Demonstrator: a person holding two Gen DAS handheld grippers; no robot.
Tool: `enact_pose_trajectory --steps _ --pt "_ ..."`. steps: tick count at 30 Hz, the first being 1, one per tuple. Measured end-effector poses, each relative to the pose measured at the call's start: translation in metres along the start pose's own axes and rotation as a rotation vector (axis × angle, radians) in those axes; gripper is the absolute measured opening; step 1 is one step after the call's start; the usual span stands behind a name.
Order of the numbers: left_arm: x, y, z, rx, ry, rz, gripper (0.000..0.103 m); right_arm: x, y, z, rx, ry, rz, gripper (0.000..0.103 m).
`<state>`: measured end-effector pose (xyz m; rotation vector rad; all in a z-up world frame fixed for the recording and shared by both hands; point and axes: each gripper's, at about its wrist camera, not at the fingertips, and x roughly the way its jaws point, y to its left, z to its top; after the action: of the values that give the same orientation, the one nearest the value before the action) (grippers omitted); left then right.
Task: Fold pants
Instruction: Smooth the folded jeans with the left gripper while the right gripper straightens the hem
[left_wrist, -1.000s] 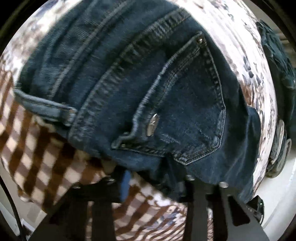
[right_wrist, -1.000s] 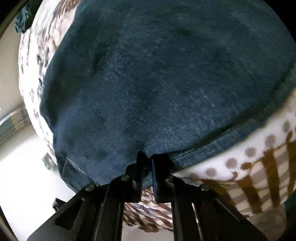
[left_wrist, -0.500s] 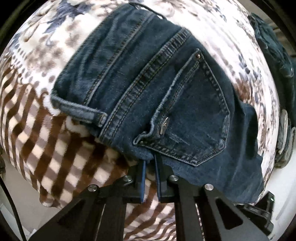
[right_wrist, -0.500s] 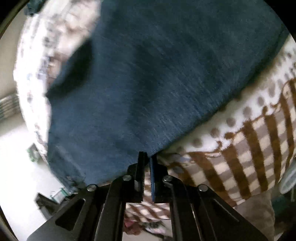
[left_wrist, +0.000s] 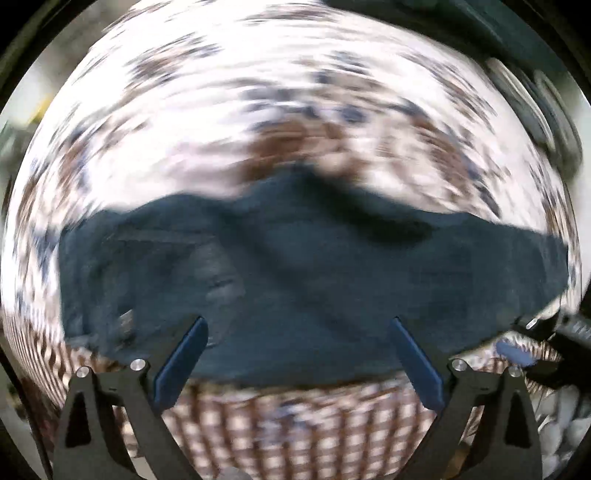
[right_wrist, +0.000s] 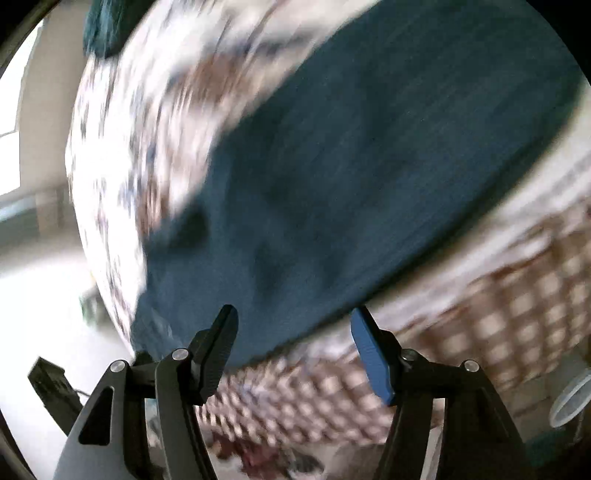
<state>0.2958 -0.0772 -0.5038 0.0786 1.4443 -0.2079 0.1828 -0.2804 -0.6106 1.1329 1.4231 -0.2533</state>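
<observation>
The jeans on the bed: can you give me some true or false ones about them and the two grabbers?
1. The jeans lie on a patterned blanket. True.
2. The left gripper is pinching the jeans. False: its fingers stand wide apart and are opening, gripping nothing.
3. The right gripper is clamped shut. False: its fingers are apart and opening, with no denim pinched between them.
4. The jeans are bright red. False: they are dark blue denim.
5. Part of the blanket has a brown and white check. True.
</observation>
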Motion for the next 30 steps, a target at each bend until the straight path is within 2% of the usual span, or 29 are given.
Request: enact_pose_trajectory --steps 2,5,7,9,13,17,20,26,30 --pt "0.003 -0.032 0.0 0.045 0.005 -0.001 0.1 -0.037 -0.034 0.028 0.056 -0.102 0.008 0.066" --pt "0.025 -0.098 0.021 0.103 0.031 0.039 0.1 -0.104 -0.096 0.075 0.154 -0.285 -0.018 0.066" --pt "0.043 -0.143 0.031 0.136 0.058 0.055 0.1 -0.136 -0.141 0.108 0.223 -0.353 -0.032 0.066" --pt "0.059 -0.183 0.035 0.162 0.089 0.055 0.1 -0.158 -0.185 0.145 0.3 -0.406 0.0 0.066" --pt "0.097 -0.246 0.052 0.234 0.15 0.083 0.1 -0.17 -0.245 0.203 0.381 -0.401 0.034 0.066" --pt "0.126 -0.277 0.061 0.3 0.176 0.138 0.1 -0.153 -0.277 0.242 0.42 -0.354 0.069 0.064" --pt "0.142 -0.277 0.068 0.281 0.207 0.149 0.103 -0.144 -0.284 0.247 0.447 -0.352 0.06 0.063" --pt "0.155 -0.272 0.078 0.253 0.216 0.144 0.103 -0.18 -0.266 0.239 0.387 -0.481 0.06 0.063" --pt "0.158 -0.28 0.079 0.253 0.233 0.158 0.103 -0.159 -0.269 0.254 0.373 -0.382 0.061 0.063"
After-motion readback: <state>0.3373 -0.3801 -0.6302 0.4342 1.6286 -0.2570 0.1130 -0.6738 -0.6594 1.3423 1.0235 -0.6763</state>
